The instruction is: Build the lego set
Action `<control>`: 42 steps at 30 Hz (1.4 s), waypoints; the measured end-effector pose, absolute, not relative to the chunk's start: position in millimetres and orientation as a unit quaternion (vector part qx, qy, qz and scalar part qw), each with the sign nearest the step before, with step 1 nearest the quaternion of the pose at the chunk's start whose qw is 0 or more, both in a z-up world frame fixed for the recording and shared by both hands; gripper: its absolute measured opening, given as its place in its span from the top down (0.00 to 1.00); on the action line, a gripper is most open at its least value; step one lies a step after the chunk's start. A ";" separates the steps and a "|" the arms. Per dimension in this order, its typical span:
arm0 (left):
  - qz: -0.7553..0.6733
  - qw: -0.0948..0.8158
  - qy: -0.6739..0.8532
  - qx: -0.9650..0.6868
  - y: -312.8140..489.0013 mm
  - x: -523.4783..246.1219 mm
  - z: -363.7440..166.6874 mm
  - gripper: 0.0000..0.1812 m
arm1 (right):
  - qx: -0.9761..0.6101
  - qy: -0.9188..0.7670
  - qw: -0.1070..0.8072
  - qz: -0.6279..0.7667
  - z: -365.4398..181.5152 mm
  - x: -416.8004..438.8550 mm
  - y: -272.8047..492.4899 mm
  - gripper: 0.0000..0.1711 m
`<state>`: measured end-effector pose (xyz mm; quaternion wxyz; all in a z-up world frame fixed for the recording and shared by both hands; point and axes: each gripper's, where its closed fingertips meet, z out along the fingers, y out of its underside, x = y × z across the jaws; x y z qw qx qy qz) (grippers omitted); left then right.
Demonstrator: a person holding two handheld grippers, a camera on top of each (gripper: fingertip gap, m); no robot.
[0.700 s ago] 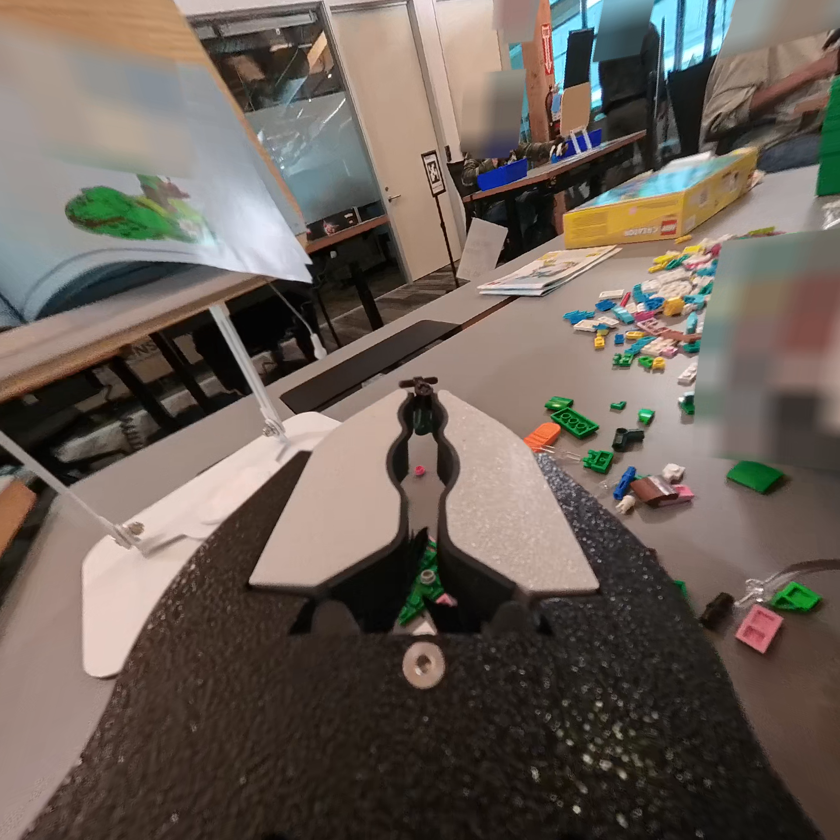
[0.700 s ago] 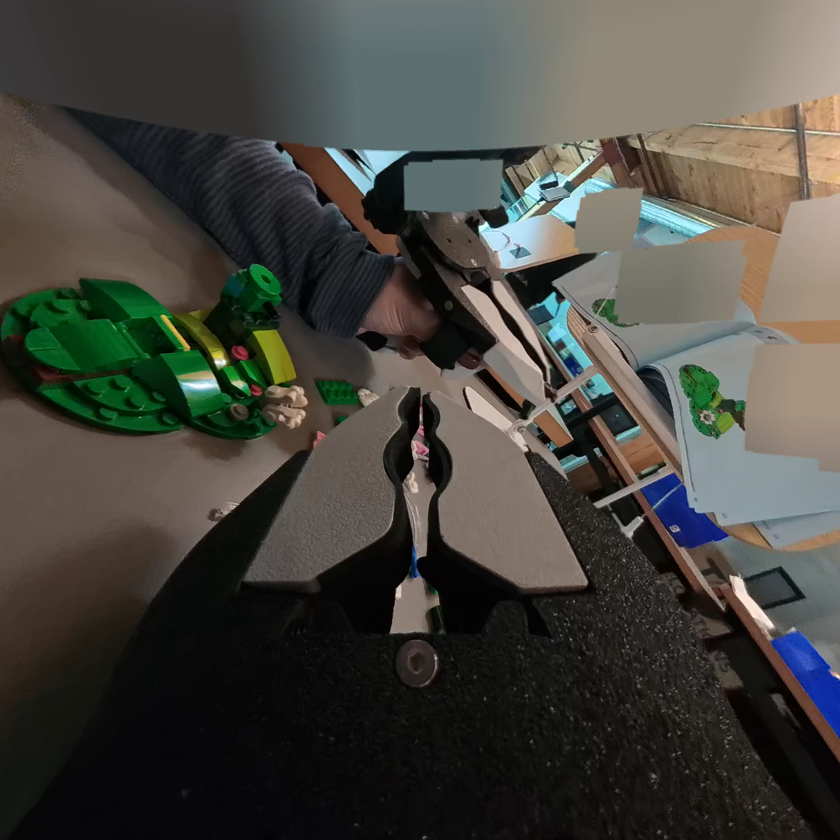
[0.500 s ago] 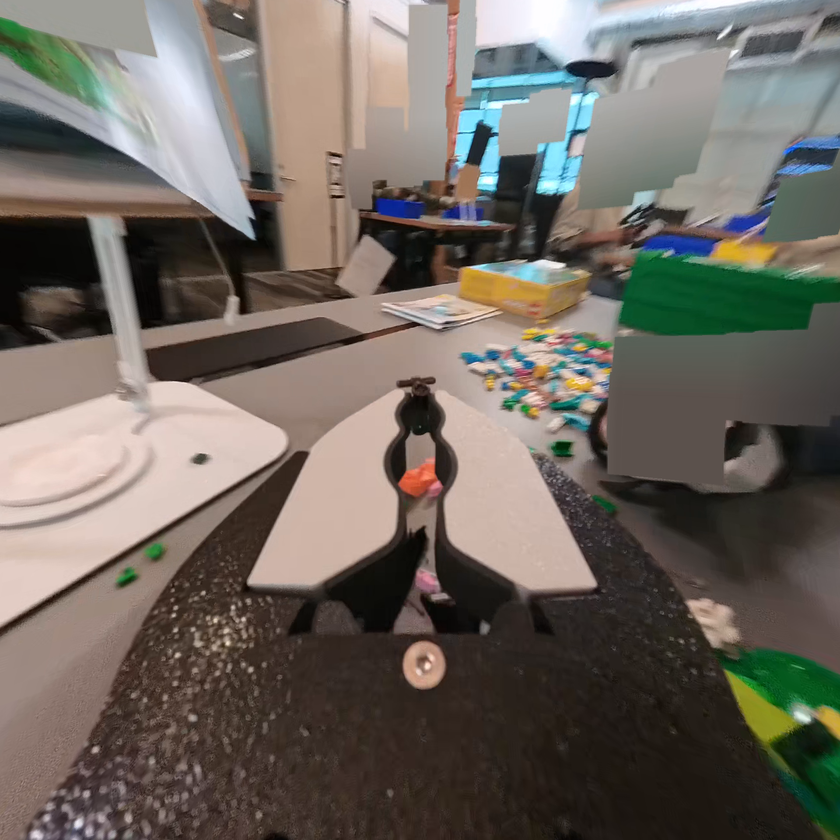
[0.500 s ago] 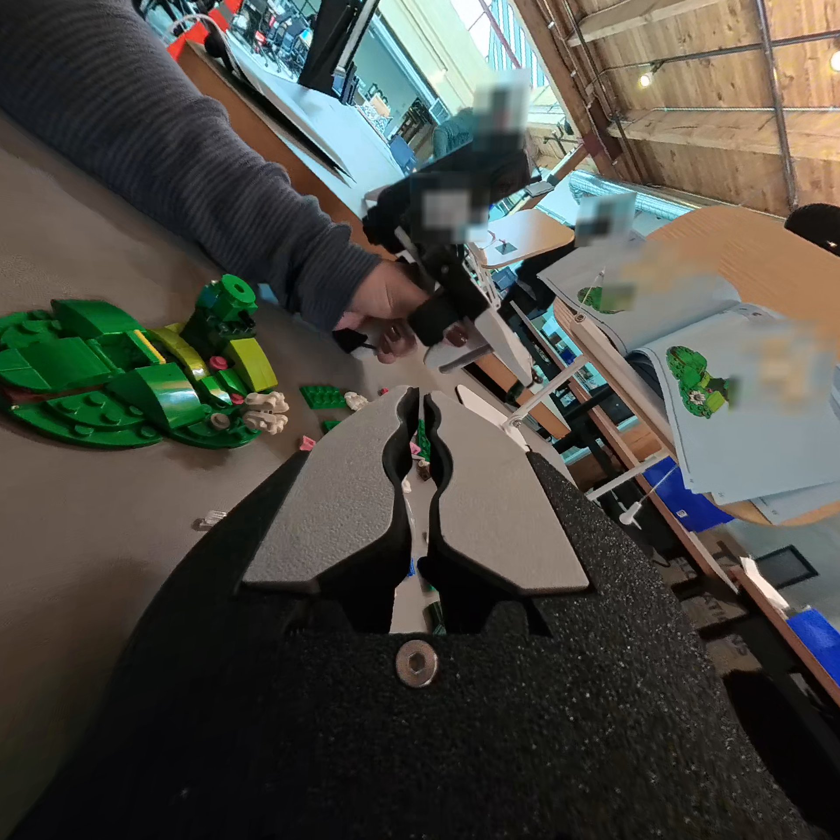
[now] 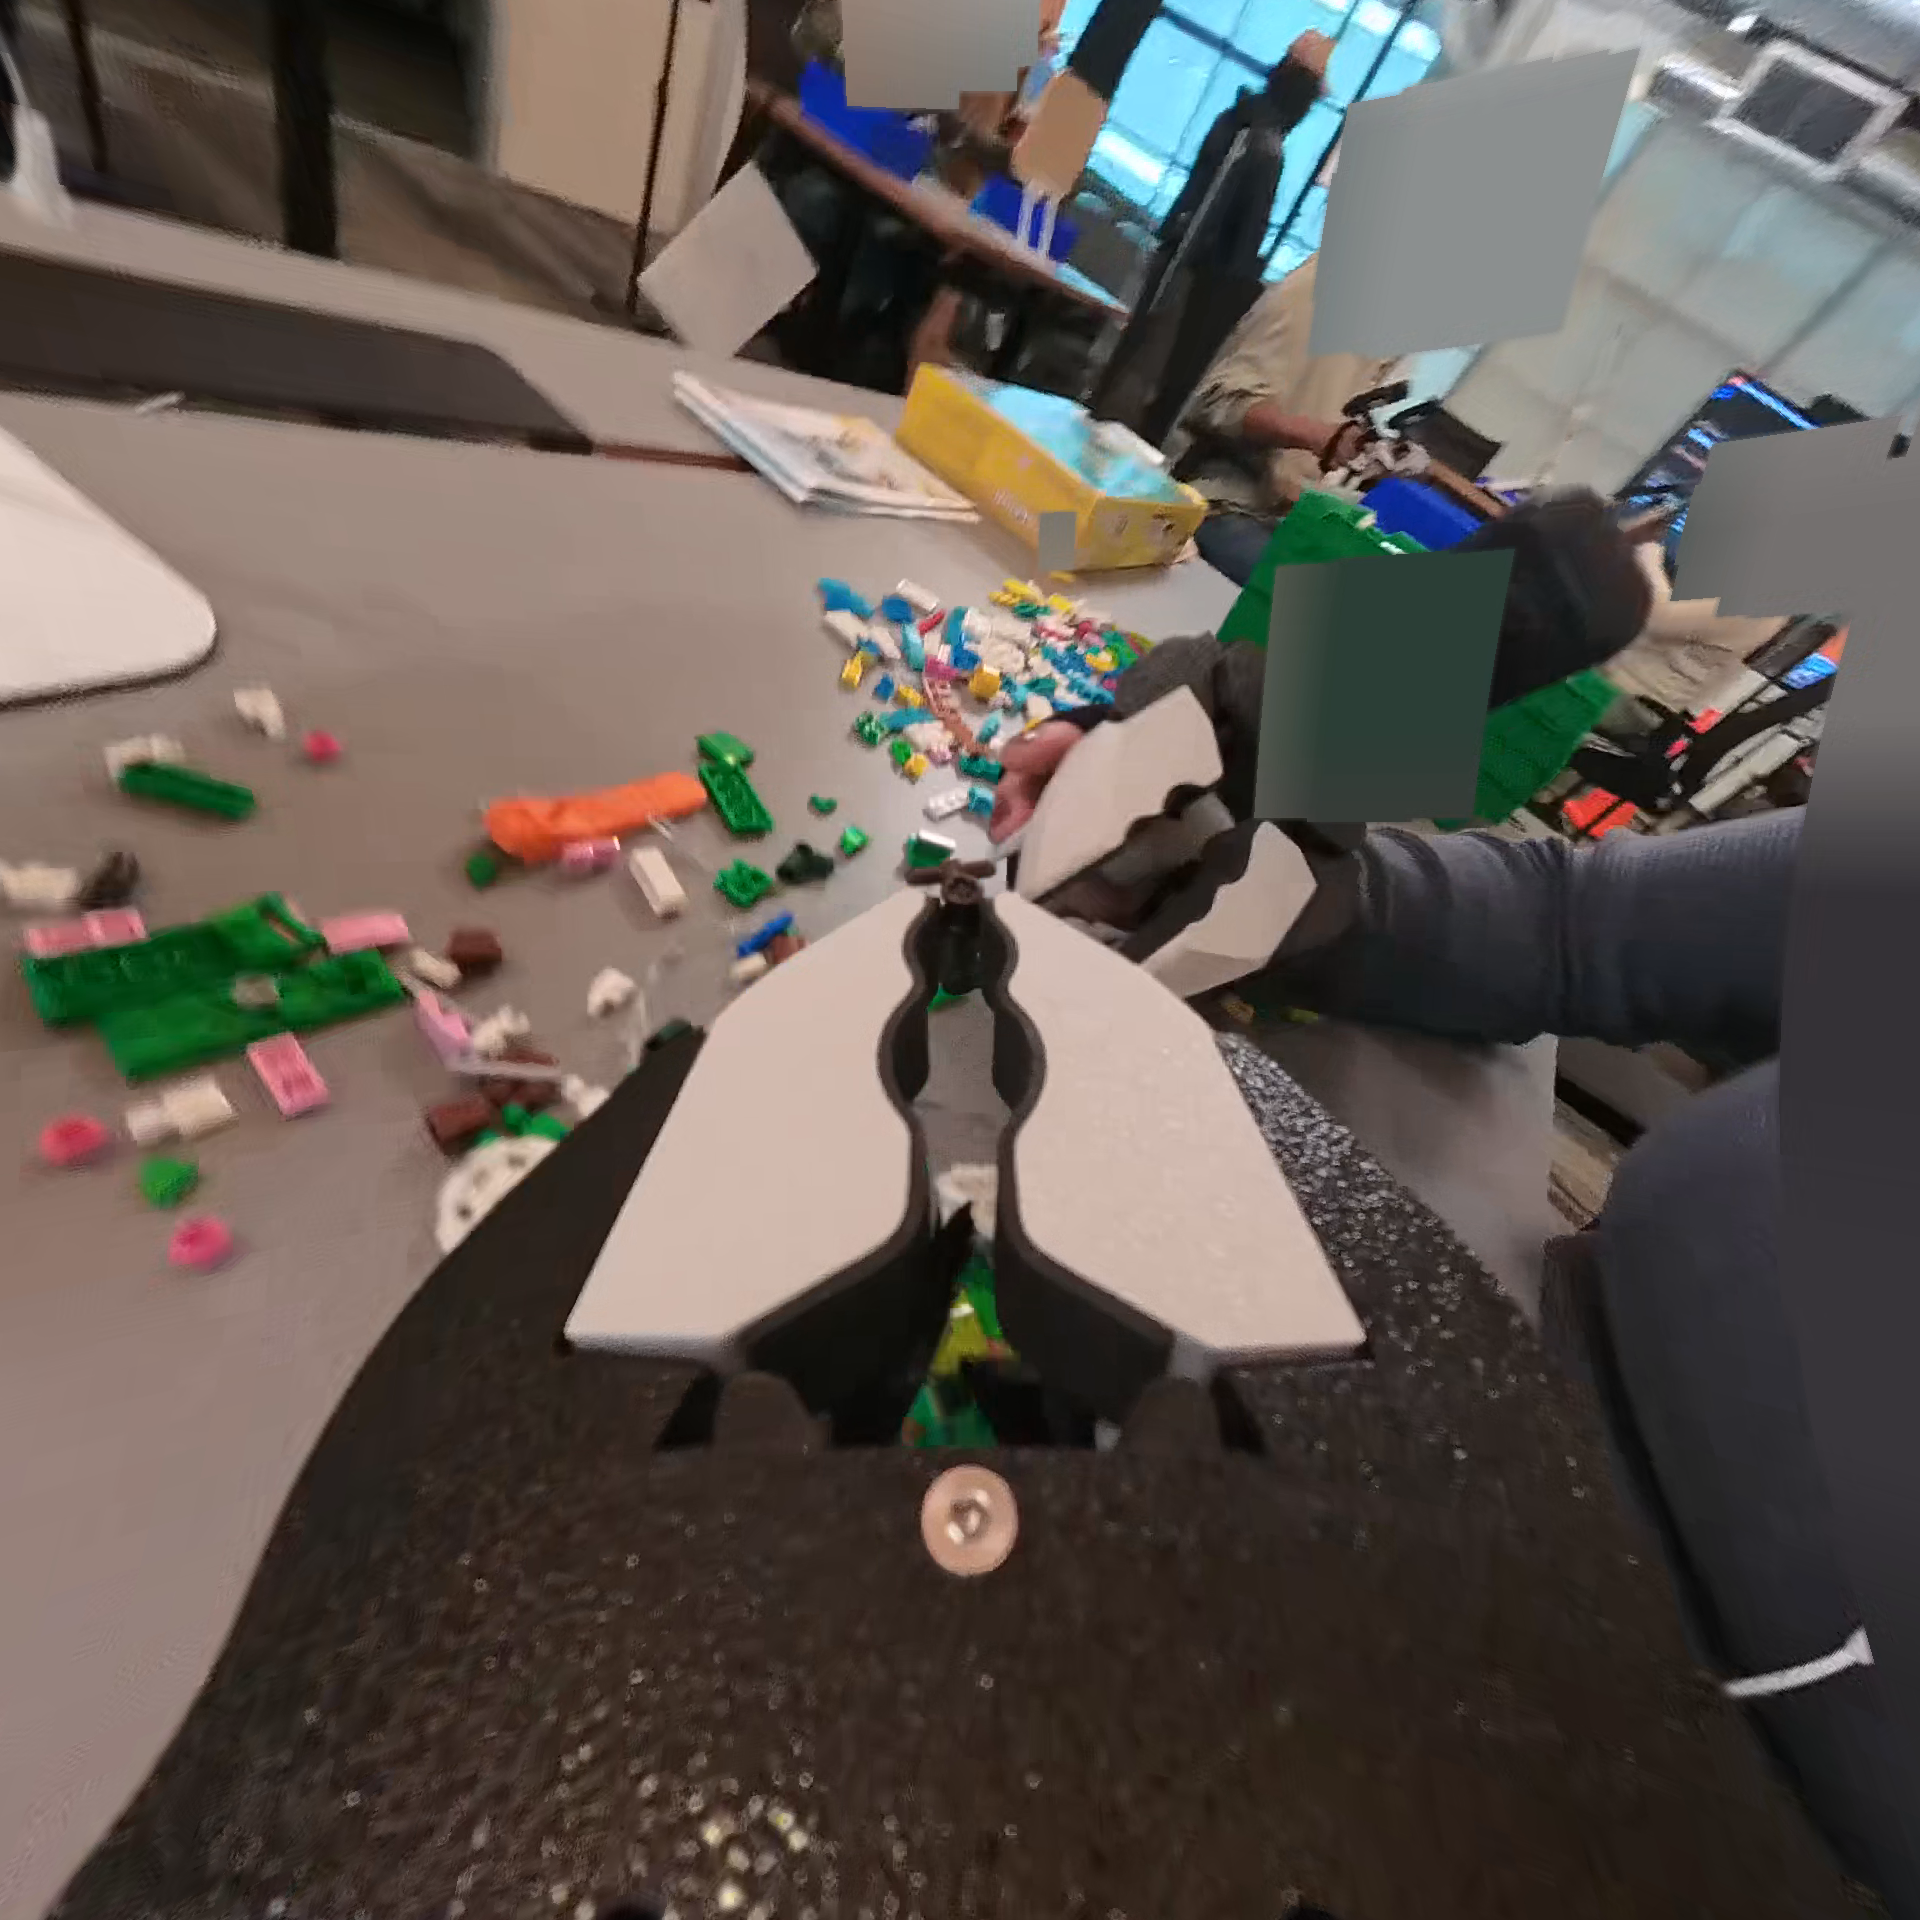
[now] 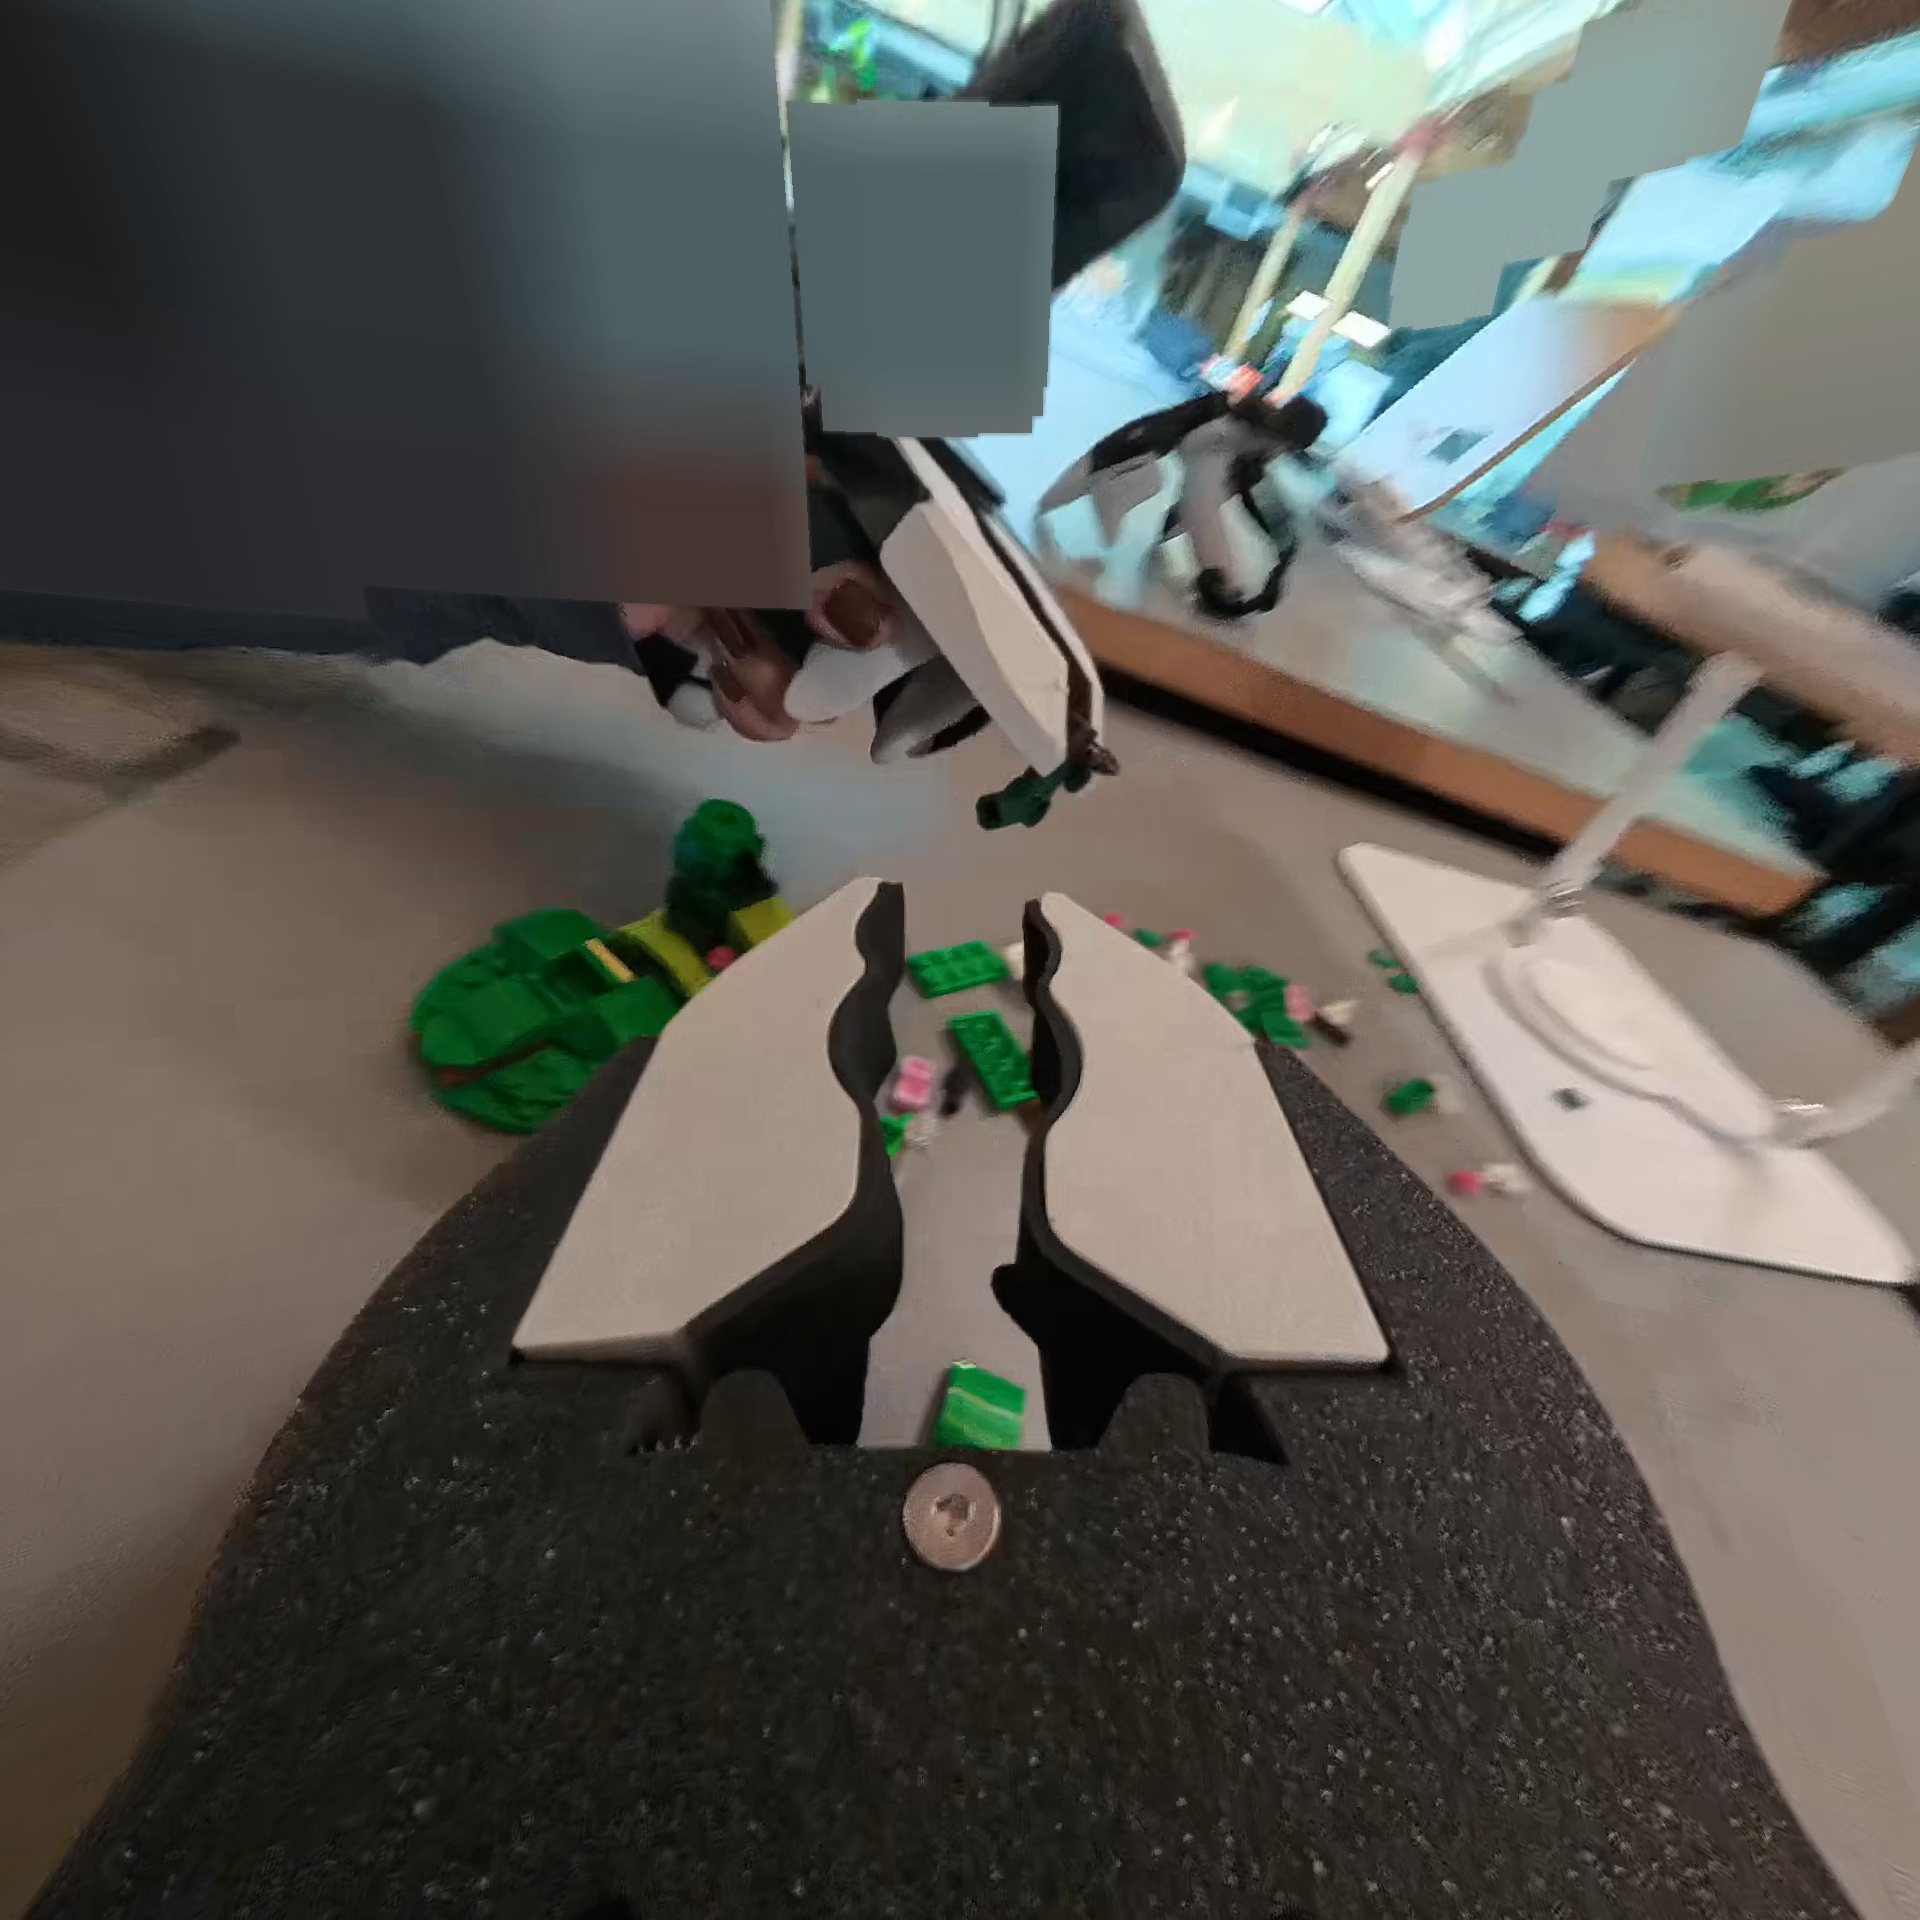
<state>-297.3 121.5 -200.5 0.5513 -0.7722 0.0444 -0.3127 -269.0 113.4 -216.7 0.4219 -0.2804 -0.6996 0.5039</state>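
Observation:
My left gripper (image 5: pixel 954 914) is shut on a small dark green piece (image 5: pixel 951 890) at its tips. In the right wrist view it (image 6: pixel 1081 750) hangs above the table with that piece (image 6: pixel 1023 798) sticking out, above and to the right of the green lego build (image 6: pixel 561 997). My right gripper (image 6: pixel 961 914) is open and empty, low over the grey table, with green plates (image 6: pixel 992 1055) seen between its fingers. It also shows in the left wrist view (image 5: pixel 1101 914), just right of my left tips.
Loose bricks lie all over the table: green plates (image 5: pixel 208 987), an orange piece (image 5: pixel 592 816), a coloured pile (image 5: pixel 977 665). A yellow box (image 5: pixel 1039 468) and booklets (image 5: pixel 821 457) lie behind. A white stand base (image 6: pixel 1610 1091) sits at the right.
My left gripper swung right and tipped down over the loose bricks, still holding the piece. My right gripper opened and turned level with the table, facing the build.

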 end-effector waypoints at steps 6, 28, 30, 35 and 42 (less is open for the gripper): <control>-0.289 0.536 0.000 -0.793 96.6 -284.9 -220.8 0.96 | -0.268 -0.765 0.325 0.487 -236.1 -261.6 71.2 0.82; -0.226 0.493 -0.046 -0.839 74.7 -291.2 -252.6 0.96 | -0.394 -0.798 0.180 0.420 -274.4 -282.6 60.4 0.91; -0.230 0.497 -0.049 -0.835 74.7 -290.5 -251.6 0.96 | -0.407 -0.789 0.187 0.421 -273.1 -283.2 58.7 0.91; -0.234 0.496 -0.049 -0.835 74.6 -288.4 -252.9 0.96 | -0.427 -0.780 0.210 0.407 -270.7 -283.2 57.3 0.96; -0.238 0.494 -0.048 -0.835 71.1 -289.1 -255.3 0.96 | -0.434 -0.786 0.222 0.379 -274.1 -283.9 54.7 0.97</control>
